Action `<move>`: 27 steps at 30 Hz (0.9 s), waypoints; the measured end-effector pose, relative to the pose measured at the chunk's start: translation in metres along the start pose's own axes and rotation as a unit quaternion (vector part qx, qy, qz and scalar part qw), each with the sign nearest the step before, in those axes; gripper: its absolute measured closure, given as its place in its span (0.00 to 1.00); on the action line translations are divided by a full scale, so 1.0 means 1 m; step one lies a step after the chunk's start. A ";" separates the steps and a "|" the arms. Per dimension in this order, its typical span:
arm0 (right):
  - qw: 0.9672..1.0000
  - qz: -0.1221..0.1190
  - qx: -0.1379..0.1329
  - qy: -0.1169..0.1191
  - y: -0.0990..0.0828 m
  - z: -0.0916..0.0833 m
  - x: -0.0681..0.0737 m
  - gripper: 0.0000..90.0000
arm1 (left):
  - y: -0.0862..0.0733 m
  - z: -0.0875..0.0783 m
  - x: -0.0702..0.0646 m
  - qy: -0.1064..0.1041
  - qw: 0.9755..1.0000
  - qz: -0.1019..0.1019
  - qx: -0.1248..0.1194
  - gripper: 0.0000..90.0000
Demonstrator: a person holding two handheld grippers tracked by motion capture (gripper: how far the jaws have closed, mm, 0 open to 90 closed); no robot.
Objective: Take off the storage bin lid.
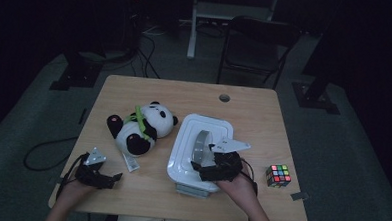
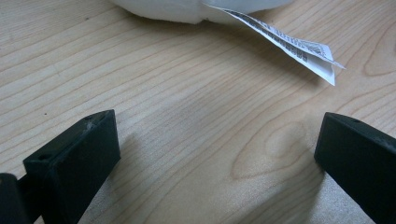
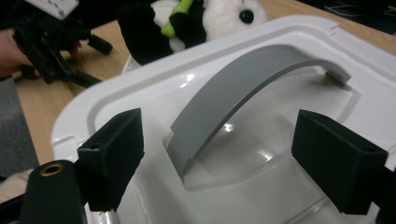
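A white lidded plastic box (image 1: pixel 203 136) with a grey arched handle (image 1: pixel 200 145) sits at the table's middle. My right gripper (image 1: pixel 201 167) hovers over its near end, open, its jaws standing on either side of the grey handle (image 3: pixel 233 93) without touching it. A panda plush (image 1: pixel 140 127) with a green strap lies left of the box, its paper tag (image 1: pixel 130 161) trailing toward me. My left gripper (image 1: pixel 112 179) rests low over bare wood near the front left edge, open, with the paper tag (image 2: pixel 289 44) just beyond its jaws.
A Rubik's cube (image 1: pixel 278 175) stands at the table's right front. A cable hole (image 1: pixel 224 97) marks the far side of the wooden table (image 1: pixel 263 128). A dark folding chair (image 1: pixel 257 43) and cables (image 1: pixel 47 149) lie on the floor behind and to the left.
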State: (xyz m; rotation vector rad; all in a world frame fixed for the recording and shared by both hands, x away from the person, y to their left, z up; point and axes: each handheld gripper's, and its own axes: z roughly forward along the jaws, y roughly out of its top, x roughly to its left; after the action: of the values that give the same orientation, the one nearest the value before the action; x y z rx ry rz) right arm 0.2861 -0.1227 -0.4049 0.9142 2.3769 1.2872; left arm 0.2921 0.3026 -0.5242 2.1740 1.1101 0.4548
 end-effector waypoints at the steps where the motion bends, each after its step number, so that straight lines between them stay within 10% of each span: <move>1: 1.000 -0.002 0.000 0.000 0.000 0.001 0.000 0.23 | 0.000 0.000 0.000 0.000 1.000 0.000 0.000 0.01; 11: 1.000 -0.017 0.010 0.022 0.001 0.004 0.003 0.39 | 0.000 0.000 0.000 0.000 1.000 -0.001 0.000 0.01; 18: 0.999 -0.009 0.005 0.037 0.001 0.003 0.002 0.69 | 0.000 0.000 0.000 0.001 1.000 -0.001 0.000 0.01; 27: 0.999 -0.009 0.005 0.037 0.001 0.003 0.004 0.73 | 0.000 0.000 0.000 0.001 1.000 -0.001 0.000 0.01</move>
State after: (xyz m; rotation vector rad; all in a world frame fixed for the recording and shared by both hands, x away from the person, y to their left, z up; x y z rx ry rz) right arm 0.2853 -0.1174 -0.4055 0.8600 2.4434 1.3251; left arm 0.2918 0.3025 -0.5241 2.1732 1.1132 0.4550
